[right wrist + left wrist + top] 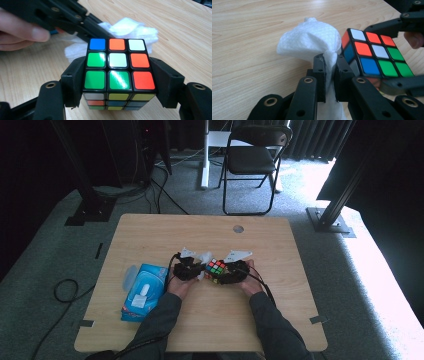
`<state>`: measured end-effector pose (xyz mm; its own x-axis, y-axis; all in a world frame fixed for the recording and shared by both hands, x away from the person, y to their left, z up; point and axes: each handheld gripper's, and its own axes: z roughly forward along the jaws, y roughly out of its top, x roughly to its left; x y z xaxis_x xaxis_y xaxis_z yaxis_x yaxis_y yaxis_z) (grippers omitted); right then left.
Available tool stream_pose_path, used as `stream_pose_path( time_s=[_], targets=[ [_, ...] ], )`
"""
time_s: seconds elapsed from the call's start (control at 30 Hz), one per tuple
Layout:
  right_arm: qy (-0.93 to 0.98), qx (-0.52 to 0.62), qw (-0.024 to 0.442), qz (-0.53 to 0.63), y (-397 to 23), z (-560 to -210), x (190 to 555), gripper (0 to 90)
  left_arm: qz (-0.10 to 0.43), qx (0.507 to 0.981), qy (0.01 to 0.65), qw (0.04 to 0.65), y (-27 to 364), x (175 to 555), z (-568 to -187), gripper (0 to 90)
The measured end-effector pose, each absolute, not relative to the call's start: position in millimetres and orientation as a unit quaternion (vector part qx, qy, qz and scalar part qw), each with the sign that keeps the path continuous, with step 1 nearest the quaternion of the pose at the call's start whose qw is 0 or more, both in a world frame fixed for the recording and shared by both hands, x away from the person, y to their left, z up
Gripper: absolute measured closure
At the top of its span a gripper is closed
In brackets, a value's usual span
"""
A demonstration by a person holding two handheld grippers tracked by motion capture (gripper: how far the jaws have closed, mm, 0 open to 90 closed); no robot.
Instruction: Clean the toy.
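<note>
Left tongs (329, 72) clamped on a crumpled white paper wipe (312, 40); right tongs (117, 85) gripping a scrambled multicoloured plastic puzzle cube (117, 67) by two opposite sides, held just above the light wooden bench (200, 320) near its middle. Wipe touching the cube's side. Judgement: keep the cube steady, press the wad flat on one face, stroke across. Beyond: blue wipes packet (145, 290), black folding chair (252, 160).

Scrambled cube (119, 72) clamped above table; crumpled white tissue (310, 41) pinched, touching cube.
</note>
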<state>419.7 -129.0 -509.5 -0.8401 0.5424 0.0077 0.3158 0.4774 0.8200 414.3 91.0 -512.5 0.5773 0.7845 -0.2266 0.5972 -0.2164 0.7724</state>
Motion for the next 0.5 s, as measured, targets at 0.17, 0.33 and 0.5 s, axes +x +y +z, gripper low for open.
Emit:
stream_pose_path(
  time_s=[0.17, 0.33, 0.5],
  targets=[
    [0.846, 0.269, 0.134, 0.441, -131.4, -510.1, 421.9, 34.2, 0.109, 0.771, 0.446, 0.442, 91.7, 408.8, -510.9, 81.8],
    [0.843, 0.278, 0.141, 0.438, -132.7, -510.5, 423.1, 34.2, 0.111, 0.773, 0.439, 0.445, 91.5, 402.4, -508.6, 81.9],
    [0.841, 0.285, 0.142, 0.438, -132.5, -511.2, 423.4, 34.2, 0.109, 0.773, 0.432, 0.451, 91.3, 396.3, -507.3, 81.8]
  ],
)
